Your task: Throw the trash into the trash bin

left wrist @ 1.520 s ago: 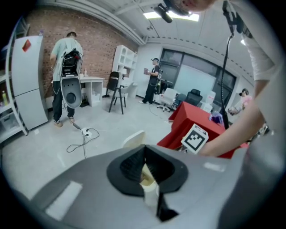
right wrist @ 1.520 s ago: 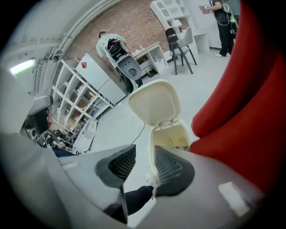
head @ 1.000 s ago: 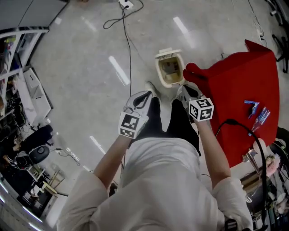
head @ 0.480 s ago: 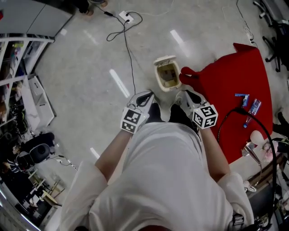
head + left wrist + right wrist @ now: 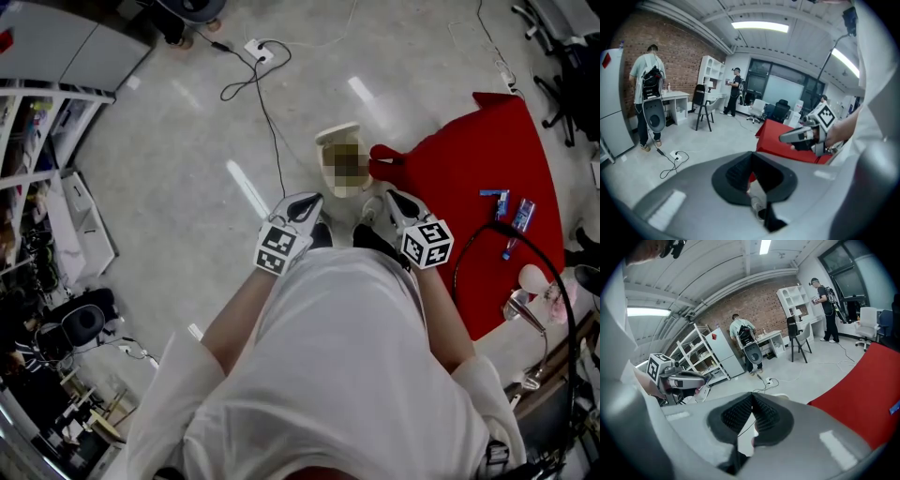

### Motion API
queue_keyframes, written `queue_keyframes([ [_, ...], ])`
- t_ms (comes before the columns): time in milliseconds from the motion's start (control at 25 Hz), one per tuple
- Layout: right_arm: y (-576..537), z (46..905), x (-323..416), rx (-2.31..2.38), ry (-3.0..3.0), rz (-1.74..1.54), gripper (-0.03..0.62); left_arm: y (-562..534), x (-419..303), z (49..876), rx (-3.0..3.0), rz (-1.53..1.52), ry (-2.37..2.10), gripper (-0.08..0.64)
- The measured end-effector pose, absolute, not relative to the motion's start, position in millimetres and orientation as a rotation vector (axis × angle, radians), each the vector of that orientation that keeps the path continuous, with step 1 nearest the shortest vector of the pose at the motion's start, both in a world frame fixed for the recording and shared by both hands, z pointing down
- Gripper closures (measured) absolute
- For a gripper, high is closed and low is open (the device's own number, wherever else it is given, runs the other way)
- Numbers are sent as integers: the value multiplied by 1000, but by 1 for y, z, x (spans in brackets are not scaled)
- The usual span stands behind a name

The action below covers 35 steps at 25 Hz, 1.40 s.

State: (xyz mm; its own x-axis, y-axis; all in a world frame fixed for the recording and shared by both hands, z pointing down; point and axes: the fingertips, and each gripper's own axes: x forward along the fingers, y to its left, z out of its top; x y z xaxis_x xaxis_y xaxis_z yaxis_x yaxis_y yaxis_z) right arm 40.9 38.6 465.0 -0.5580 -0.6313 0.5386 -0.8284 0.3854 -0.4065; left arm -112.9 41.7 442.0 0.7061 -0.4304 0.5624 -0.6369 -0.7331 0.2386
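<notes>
The cream trash bin (image 5: pixel 339 164) stands open on the grey floor, close against the corner of the red-covered table (image 5: pixel 478 178); a mosaic patch covers its inside. My left gripper (image 5: pixel 309 200) hangs a little short of the bin and to its left, jaws shut and empty. Just short of the bin on its right, my right gripper (image 5: pixel 386 195) is also shut with nothing in it. In the left gripper view the pads (image 5: pixel 740 171) meet at their tips. The pads (image 5: pixel 740 413) also meet in the right gripper view. Two small blue items (image 5: pixel 507 209) lie on the red cloth.
A cable and a power strip (image 5: pixel 258 49) lie on the floor beyond the bin. White shelves (image 5: pixel 37 187) stand at the left. A black cable (image 5: pixel 525 272) loops over the table's near edge. People stand by desks and a chair (image 5: pixel 704 110) far back.
Both grippers have risen with the person, staying shut and empty. In the head view the bin has slid up the picture and looks smaller and farther below.
</notes>
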Motion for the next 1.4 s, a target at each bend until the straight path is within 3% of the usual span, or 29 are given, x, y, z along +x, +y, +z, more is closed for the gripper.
queue_keyframes([
  [640, 51, 465, 61, 1373, -2327, 963, 589, 43, -93, 443, 2530, 694, -769, 555],
  [920, 58, 474, 143, 1610, -2161, 1000, 589, 35, -73, 446, 2539, 698, -767, 554],
  [1400, 95, 500, 322, 1954, -1735, 944, 503, 28, -40, 460, 2516, 750, -746, 555],
])
